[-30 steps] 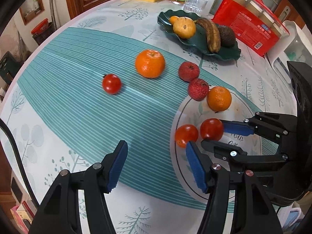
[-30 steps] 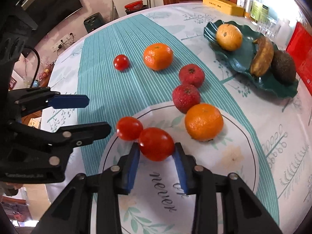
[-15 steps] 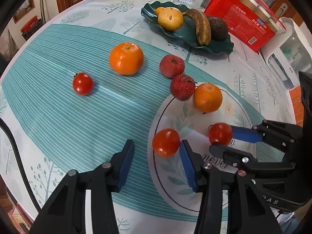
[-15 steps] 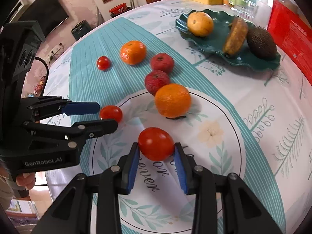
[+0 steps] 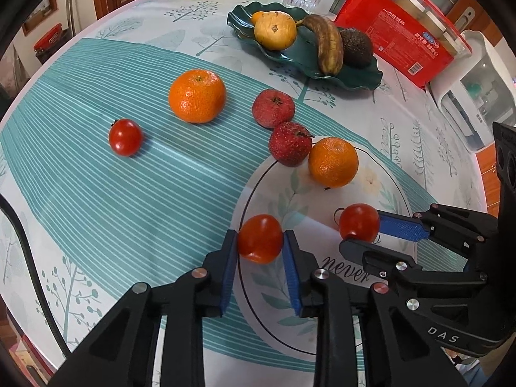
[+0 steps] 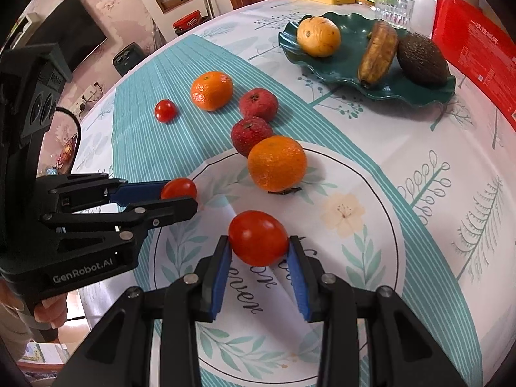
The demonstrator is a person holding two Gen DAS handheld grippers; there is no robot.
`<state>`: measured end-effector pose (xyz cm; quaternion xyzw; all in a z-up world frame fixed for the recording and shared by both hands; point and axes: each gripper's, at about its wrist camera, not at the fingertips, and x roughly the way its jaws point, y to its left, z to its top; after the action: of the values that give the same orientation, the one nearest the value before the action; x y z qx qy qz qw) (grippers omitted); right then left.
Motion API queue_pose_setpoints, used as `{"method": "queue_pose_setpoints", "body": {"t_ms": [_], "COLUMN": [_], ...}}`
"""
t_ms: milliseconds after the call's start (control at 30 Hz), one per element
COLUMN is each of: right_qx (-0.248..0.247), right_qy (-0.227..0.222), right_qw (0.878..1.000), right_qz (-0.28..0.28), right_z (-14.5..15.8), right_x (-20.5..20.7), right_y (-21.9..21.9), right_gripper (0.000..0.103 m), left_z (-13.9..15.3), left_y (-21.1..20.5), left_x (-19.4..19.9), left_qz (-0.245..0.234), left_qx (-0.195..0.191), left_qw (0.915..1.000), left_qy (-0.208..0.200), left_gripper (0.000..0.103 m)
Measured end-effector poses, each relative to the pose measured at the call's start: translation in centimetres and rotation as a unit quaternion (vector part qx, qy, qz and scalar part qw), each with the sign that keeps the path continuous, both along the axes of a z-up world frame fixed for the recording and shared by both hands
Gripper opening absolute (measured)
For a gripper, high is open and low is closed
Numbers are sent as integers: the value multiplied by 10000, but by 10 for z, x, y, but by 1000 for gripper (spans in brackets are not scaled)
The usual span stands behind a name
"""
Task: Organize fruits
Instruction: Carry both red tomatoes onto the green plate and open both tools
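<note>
Right gripper (image 6: 258, 251) is clamping one tomato (image 6: 258, 238) between its pads; left gripper (image 5: 260, 248) is clamping another tomato (image 5: 260, 238), whose underside is hidden.

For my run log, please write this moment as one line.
left gripper: shut on left tomato | right gripper: shut on right tomato | third tomato: on tablecloth

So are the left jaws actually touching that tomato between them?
Touching. In the left wrist view, both blue pads of the left gripper press against the sides of the tomato, no gap showing either side.
</note>
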<state>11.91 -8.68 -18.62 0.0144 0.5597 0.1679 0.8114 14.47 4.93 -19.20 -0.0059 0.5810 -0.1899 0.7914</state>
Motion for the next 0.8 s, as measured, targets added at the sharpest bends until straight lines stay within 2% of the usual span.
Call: {"method": "queue_pose_setpoints", "body": {"t_ms": [300,600,800], "right_qx": [66,77,-5], "right_qy": [-52,-309,-518], "right_qw": [9998,9986,9965], "right_qz": [-161,-432,-651], "right_z": [8,37,65], "right_x": [0,16,42], "right_y": [-11,-37,-61], "right_gripper": [35,35,35], "left_z": [11,48,80], "left_y": [1,-10,-26], "left_x": [-4,12,39], "left_qz": [-11,-88,-232], "left_qx": [-79,-241,-169], "left_qw": [10000,9992,9978], "left_qy": [-27,-298,-590], "left_gripper": [26,26,25]}}
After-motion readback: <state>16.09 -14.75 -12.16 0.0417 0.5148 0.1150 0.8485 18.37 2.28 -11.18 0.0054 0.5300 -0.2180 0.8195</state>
